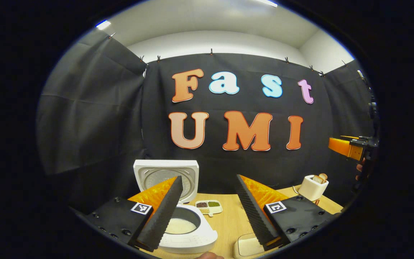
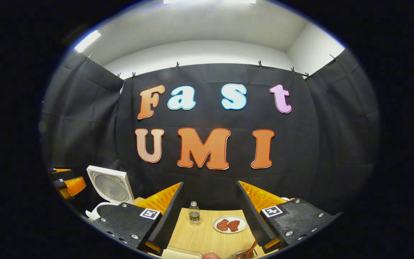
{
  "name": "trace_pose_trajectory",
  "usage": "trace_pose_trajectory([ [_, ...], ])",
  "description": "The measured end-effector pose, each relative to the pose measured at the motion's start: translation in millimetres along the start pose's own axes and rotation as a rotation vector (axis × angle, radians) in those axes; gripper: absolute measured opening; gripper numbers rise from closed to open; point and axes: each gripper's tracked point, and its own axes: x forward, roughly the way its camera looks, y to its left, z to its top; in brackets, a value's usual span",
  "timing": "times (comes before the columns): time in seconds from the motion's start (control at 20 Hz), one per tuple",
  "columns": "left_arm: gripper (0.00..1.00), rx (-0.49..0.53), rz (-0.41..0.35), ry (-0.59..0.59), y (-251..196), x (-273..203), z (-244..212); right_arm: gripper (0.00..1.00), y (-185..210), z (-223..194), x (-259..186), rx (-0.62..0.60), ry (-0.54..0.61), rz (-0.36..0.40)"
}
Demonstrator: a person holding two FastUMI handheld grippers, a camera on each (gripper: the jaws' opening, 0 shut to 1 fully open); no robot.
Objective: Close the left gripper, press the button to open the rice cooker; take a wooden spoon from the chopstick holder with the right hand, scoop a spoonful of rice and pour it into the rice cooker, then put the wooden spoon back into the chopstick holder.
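Ribbed fingers [image 1: 164, 212] spread, both grippers | rice cooker [image 1: 189, 230] rounded, lid [image 1: 166, 176] upright | wooden table [image 1: 228, 219]

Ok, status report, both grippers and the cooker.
Left gripper open, empty. Right gripper open, empty. Rice cooker lid up, white rice inside. Nothing blocking.

White plastic rice cooker [image 1: 189, 235]: white body and raised lid, silvery grey disc inside the lid, pale off-white contents in the dark pot.
Light wooden bench [image 2: 207, 233]: pale tan with fine straight grain.
Small divided white dish [image 1: 208, 207]: white rim, with dark brown, green and beige fillings.
White boxy chopstick holder [image 1: 313, 187]: cream-white, with brown wooden tips at the top.
Round white plate [image 2: 230, 224]: white, carrying two reddish-brown pieces.
Small clear bottle [image 2: 194, 213]: see-through with a dark green band.
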Motion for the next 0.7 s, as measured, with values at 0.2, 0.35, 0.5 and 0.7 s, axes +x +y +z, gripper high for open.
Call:
trace_pose_trajectory([
  [0.2, 0.99, 0.006, 0.059, -0.016, 37, 22, 14, 0.87, -3, -6, -1, 0.011, 0.011, -0.015],
  [0.35, 0.99, -0.002, 0.102, 0.024, 69, 60, 15, 0.87, -10, -10, -6, 0.019, 0.018, -0.042],
  [0.5, 1.00, -0.035, 0.167, 0.058, 108, 109, 14, 0.87, -20, -13, -15, 0.018, 0.021, -0.088],
  [0.7, 0.96, -0.121, 0.209, 0.155, 146, 192, -2, 0.87, -33, -17, -32, 0.012, 0.036, -0.151],
])
